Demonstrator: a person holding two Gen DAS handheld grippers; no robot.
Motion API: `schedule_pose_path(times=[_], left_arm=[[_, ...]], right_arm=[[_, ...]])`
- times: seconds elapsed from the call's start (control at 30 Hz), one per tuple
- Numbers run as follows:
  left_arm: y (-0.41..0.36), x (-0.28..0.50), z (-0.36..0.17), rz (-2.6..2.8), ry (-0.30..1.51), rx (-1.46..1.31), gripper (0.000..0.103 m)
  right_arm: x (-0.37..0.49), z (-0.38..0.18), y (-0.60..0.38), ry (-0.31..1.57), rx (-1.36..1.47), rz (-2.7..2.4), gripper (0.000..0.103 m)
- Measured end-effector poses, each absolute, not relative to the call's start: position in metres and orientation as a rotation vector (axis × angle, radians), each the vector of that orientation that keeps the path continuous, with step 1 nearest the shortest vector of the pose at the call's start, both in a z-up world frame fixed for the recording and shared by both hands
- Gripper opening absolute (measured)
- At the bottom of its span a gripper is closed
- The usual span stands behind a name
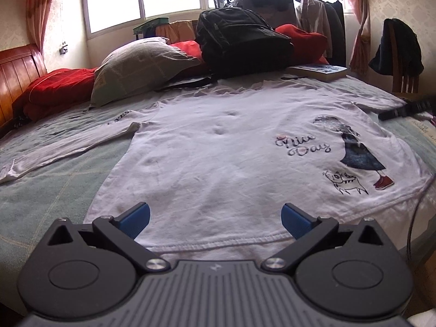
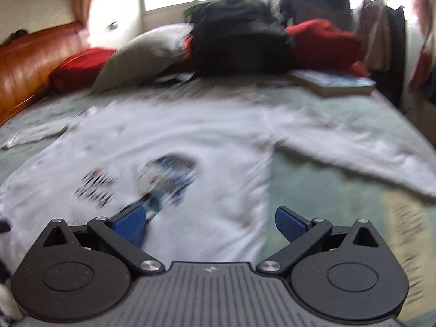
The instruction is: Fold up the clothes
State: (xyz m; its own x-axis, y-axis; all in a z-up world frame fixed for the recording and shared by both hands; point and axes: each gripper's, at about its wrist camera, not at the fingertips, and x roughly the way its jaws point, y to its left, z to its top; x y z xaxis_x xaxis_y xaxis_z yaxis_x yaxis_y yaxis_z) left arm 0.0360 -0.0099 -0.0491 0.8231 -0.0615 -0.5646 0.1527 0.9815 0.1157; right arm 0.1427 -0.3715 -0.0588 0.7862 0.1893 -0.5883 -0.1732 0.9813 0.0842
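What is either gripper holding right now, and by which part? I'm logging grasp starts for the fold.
Nothing is held. The left gripper and right gripper are both open above the hem of the white long-sleeved printed shirt.

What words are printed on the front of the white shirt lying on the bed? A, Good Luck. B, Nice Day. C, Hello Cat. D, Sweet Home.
B: in the left wrist view the white shirt lies spread flat on the bed, and the cursive print beside the drawn figure reads "Nice Day".
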Motion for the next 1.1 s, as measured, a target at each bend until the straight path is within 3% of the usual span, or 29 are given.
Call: schedule_pose_path(times=[0.17, 0.67, 1.1], left_arm=[[-0.010, 0.035, -0.047, -0.122, 0.589, 0.158, 0.102], [-0.025, 0.047, -0.054, -0.103, 0.637, 0.205, 0.102], [-0.037, 0.049, -0.052, -0.125, 0.639, 0.231, 0.102]], right_arm=[[0.207, -0.040, -0.434, 0.632, 0.125, 0.034, 0.103], [0.277, -0.085, -0.569, 0.807, 0.370, -0.011, 0.103], [0.256, -0.090, -0.654, 0.833, 0.449, -0.258, 0.103]])
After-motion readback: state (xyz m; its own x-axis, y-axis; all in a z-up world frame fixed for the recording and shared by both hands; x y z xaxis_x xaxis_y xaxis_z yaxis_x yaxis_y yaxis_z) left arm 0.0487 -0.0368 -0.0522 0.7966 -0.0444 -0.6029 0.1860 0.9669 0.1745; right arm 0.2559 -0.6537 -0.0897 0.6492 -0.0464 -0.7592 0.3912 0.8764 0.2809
